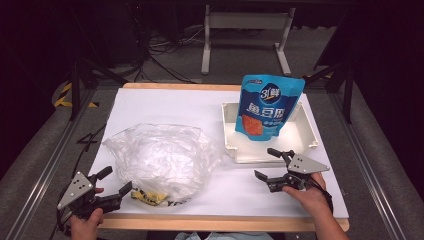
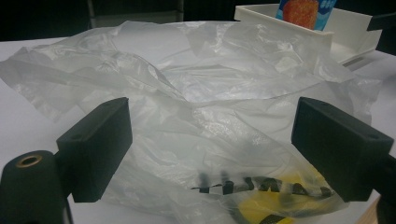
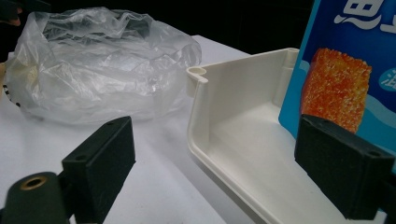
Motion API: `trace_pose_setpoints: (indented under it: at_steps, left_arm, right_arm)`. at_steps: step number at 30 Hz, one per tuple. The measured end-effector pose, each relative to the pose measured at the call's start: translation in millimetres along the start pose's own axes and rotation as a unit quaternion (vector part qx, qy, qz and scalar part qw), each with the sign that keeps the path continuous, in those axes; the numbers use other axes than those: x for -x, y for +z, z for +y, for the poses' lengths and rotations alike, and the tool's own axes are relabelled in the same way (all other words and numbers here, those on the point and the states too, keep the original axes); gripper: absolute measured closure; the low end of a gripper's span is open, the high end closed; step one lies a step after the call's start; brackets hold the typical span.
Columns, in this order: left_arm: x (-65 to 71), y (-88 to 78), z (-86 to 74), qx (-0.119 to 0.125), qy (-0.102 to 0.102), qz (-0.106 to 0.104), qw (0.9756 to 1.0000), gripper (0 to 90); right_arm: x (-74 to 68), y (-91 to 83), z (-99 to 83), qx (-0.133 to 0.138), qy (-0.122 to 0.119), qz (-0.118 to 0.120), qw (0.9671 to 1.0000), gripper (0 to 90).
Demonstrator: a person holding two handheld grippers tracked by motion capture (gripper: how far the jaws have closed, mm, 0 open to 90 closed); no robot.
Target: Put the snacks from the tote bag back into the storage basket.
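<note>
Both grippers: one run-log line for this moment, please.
left gripper open at plastic bag | right gripper open near white tray | blue pouch upright in tray

Crinkled clear plastic bag (image 1: 162, 157), glossy pouch (image 1: 269, 107)

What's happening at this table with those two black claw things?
A person sits at a white table with a gripper in each hand. Both have open jaws and hold nothing. The left gripper is at the near edge of a crumpled clear plastic bag. The right gripper hovers just in front of a white tray, where a blue snack pouch stands upright.
</note>
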State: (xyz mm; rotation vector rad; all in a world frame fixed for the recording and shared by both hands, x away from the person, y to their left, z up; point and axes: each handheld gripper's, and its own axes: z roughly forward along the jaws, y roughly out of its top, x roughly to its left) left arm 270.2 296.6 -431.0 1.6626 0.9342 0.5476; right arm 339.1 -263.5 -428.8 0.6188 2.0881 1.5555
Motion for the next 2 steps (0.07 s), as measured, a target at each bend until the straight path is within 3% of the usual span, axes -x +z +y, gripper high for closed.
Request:
trace_pose_setpoints:
  at_steps: [2]
  left_arm:
    - [-0.2, -0.4, -0.2, 0.000, 0.000, 0.000, 1.0000, 12.9]
  right_arm:
    - [0.0, -0.3, 0.5, 0.001, 0.000, -0.001, 1.0000, 12.9]
